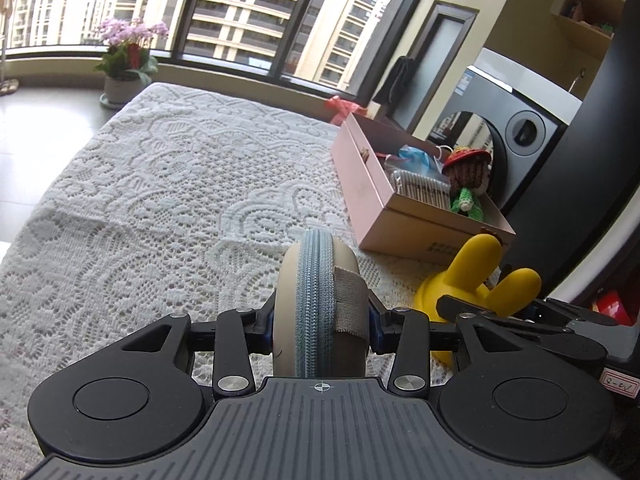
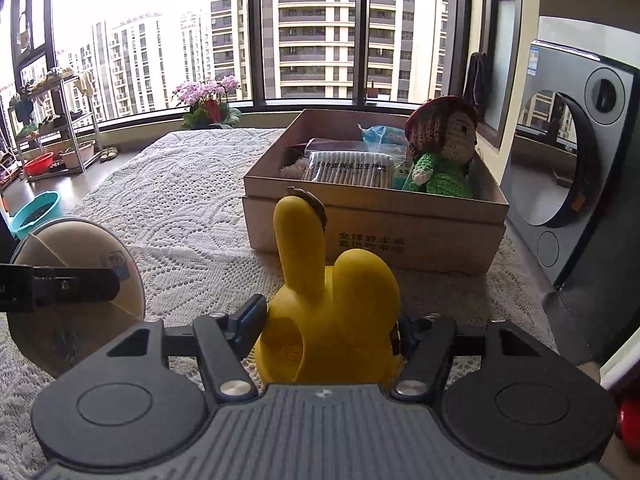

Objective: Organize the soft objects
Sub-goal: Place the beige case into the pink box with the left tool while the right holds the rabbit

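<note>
While the left gripper (image 1: 322,330) clamps a round zippered pouch (image 1: 320,304) above the lace tablecloth (image 1: 180,200), the right gripper (image 2: 326,330) grips a yellow rabbit toy (image 2: 328,320) just before the cardboard box (image 2: 400,236)

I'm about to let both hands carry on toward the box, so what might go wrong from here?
1. The right gripper grips the yellow toy only at its base, so the tall ears could tip it loose.
2. The box is already crowded with a knitted doll and a swab pack; new items may pile up or spill.
3. The left gripper pinches the round pouch by its flat sides; it might roll out.
</note>
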`<act>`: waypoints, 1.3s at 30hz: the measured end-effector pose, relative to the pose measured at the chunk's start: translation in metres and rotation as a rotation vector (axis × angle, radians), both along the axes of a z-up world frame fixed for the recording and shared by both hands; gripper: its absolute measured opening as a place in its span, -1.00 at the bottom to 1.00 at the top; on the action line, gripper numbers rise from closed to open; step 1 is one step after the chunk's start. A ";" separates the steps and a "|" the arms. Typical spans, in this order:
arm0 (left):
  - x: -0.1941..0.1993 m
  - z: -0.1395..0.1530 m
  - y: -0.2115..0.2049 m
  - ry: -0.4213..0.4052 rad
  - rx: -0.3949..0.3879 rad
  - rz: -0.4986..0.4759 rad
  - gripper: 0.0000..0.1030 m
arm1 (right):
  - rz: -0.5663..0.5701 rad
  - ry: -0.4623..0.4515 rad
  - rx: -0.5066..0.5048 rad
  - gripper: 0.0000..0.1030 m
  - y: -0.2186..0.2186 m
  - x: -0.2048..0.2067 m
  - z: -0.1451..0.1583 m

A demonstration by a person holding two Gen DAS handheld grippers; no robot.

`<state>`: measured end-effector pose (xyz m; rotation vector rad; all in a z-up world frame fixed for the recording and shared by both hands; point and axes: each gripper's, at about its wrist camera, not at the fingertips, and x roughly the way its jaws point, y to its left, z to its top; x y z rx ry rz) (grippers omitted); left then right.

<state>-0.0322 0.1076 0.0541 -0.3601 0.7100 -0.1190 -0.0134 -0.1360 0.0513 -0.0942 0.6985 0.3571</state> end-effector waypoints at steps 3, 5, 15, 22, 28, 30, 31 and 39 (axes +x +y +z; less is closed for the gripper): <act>-0.001 0.000 -0.001 0.002 0.006 -0.009 -0.13 | 0.026 0.000 0.025 0.10 -0.018 -0.006 0.011; -0.003 0.001 -0.003 0.002 0.014 -0.015 -0.13 | 0.026 -0.028 0.035 -0.01 -0.032 -0.012 0.018; 0.010 0.023 -0.022 -0.049 -0.047 -0.119 -0.14 | 0.041 -0.178 0.063 -0.64 -0.090 -0.051 0.041; 0.013 0.022 -0.027 -0.034 -0.033 -0.119 -0.13 | 0.047 -0.274 0.035 0.78 -0.086 -0.074 0.025; 0.012 0.004 -0.019 0.020 -0.072 -0.092 -0.14 | 0.048 -0.166 0.010 0.78 -0.066 -0.056 0.002; 0.011 0.001 -0.020 0.029 -0.075 -0.098 -0.13 | 0.040 -0.140 0.017 0.78 -0.059 -0.046 -0.003; 0.010 0.000 -0.020 0.031 -0.074 -0.102 -0.13 | 0.036 -0.137 0.010 0.77 -0.055 -0.042 -0.004; 0.007 0.003 -0.022 0.003 -0.096 -0.137 -0.13 | 0.079 -0.140 -0.023 -0.31 -0.059 -0.044 0.004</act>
